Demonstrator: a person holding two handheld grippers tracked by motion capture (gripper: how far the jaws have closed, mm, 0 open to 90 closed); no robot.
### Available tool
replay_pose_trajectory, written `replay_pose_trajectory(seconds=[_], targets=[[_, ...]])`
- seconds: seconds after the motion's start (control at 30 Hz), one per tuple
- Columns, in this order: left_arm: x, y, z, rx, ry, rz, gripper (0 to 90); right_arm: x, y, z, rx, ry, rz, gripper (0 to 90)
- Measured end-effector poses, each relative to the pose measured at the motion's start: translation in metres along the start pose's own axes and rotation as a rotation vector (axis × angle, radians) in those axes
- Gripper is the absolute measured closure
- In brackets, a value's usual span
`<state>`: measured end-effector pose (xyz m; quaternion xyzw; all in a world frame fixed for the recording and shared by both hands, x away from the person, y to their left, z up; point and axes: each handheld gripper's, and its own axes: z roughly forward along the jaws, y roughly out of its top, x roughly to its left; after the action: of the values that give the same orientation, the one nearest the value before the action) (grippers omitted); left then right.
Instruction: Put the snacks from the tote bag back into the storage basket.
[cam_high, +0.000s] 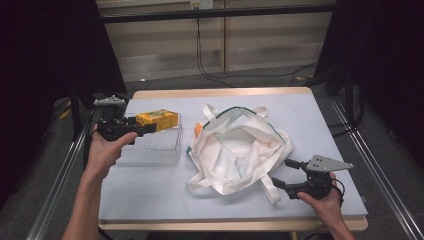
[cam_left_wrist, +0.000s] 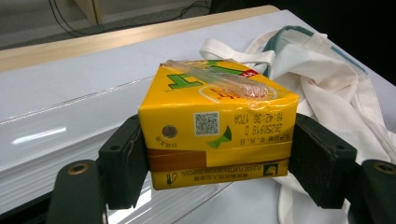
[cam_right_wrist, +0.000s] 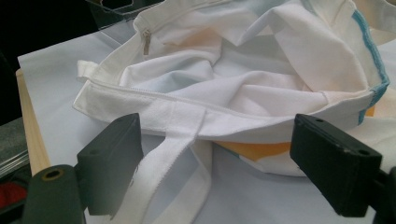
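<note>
With the left hand-held gripper (cam_left_wrist: 217, 161) clamped on the yellow drink carton (cam_left_wrist: 218, 123) and the right hand-held gripper (cam_right_wrist: 229, 161) released beside the tote bag (cam_high: 240, 147), the carton needed a level carry into its mouth.

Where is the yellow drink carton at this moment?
The yellow drink carton sits at the left of the high view, clamped in the left hand-held gripper above the clear plastic bin, left of the white tote bag.

A clear plastic tray (cam_high: 152, 145) sits on the grey table (cam_high: 150, 195), black cables (cam_high: 210, 75) behind.
</note>
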<state>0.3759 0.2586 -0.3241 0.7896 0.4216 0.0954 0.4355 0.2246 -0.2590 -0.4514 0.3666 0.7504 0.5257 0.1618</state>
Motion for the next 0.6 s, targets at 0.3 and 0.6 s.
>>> replay_pose_trajectory(seconds=[0.3, 0.6], targets=[[0.009, 0.012, 0.009, 0.079, 0.052, -0.015, 27.2, 0.000, 0.000, 0.000, -0.001, 0.004, 0.004, 16.6], [0.011, 0.024, 0.019, 0.141, 0.080, -0.038, 27.2, -0.001, -0.001, 0.000, -0.007, 0.004, 0.006, 16.6]])
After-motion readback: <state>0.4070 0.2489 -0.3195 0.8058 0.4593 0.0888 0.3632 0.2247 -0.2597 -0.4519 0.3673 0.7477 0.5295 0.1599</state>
